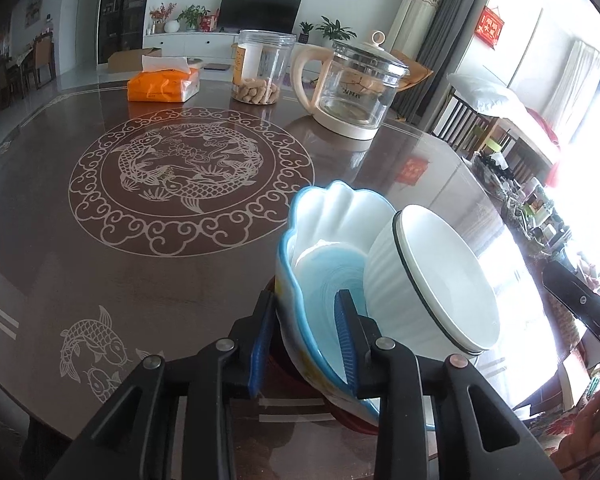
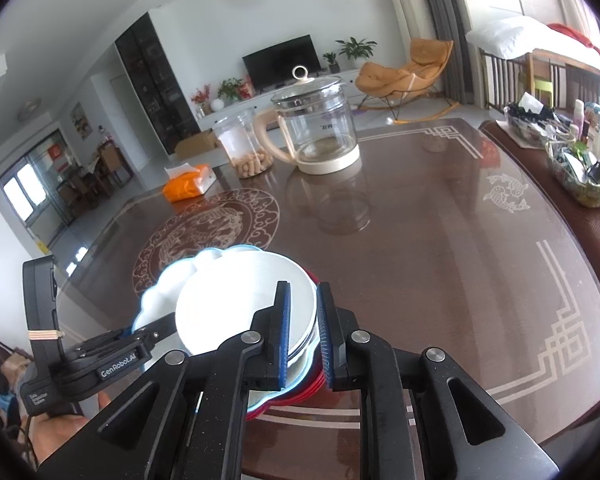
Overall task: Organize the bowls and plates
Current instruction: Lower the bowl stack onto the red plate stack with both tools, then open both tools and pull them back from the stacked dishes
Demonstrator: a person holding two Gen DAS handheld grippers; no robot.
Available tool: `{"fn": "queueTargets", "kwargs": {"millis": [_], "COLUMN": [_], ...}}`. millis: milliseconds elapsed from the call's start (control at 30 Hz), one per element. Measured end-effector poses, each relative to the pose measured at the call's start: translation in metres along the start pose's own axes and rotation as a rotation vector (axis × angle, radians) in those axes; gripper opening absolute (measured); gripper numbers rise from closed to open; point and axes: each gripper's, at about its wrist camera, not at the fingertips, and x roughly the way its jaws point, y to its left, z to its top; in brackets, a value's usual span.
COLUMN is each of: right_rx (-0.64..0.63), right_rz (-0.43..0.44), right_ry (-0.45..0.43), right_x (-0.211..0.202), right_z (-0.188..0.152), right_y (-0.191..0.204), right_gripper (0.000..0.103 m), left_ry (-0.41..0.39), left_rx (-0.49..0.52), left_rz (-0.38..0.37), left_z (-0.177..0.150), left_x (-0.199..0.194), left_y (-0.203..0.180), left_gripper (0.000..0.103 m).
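left tongs point(image 1: 306, 344) astride blue scalloped bowl point(image 1: 324, 216) rim; right tongs point(image 2: 303, 336) slack around white bowl point(image 2: 244, 300)

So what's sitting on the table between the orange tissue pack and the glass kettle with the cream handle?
A clear plastic jar holding peanuts stands between the orange tissue pack and the glass kettle. Both wrist views show it.

White walls; television point(image 1: 260, 10) on low cabinet point(image 1: 188, 42); orange chair point(image 2: 404, 70); bright window point(image 1: 580, 80).

Blown-out window glare, fisheye warp
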Motion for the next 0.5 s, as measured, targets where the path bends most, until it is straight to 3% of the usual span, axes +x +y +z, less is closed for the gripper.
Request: {"fn": "queueTargets", "kwargs": {"millis": [67, 100, 200, 500], "right_rx": [-0.007, -0.011, -0.018, -0.036], "right_rz": [-0.003, -0.005, -0.003, 0.004], "right_ry": [-0.001, 0.001, -0.003, 0.011], "right_x": [-0.001, -0.001, -0.001, -0.006], "right_z": [-0.002, -0.004, -0.008, -0.018], "right_y": [0.001, 0.002, 0.006, 0.016], "right_gripper": [0.038, 0.041, 0.051, 0.058], "left_ry": [-0.017, -0.034, -0.101, -0.130], "left_rx": [0.014, 0.025, 0.058, 0.086], "left_rz": [0.011, 0.020, 0.081, 0.165], "left_z": [0.000, 0.001, 0.004, 0.009], "left_x": [-0.011, -0.018, -0.037, -0.063], "left_y": [-0.006, -0.008, -0.017, -0.021], "left_gripper": [0.038, 0.053, 0.079, 0.080]}}
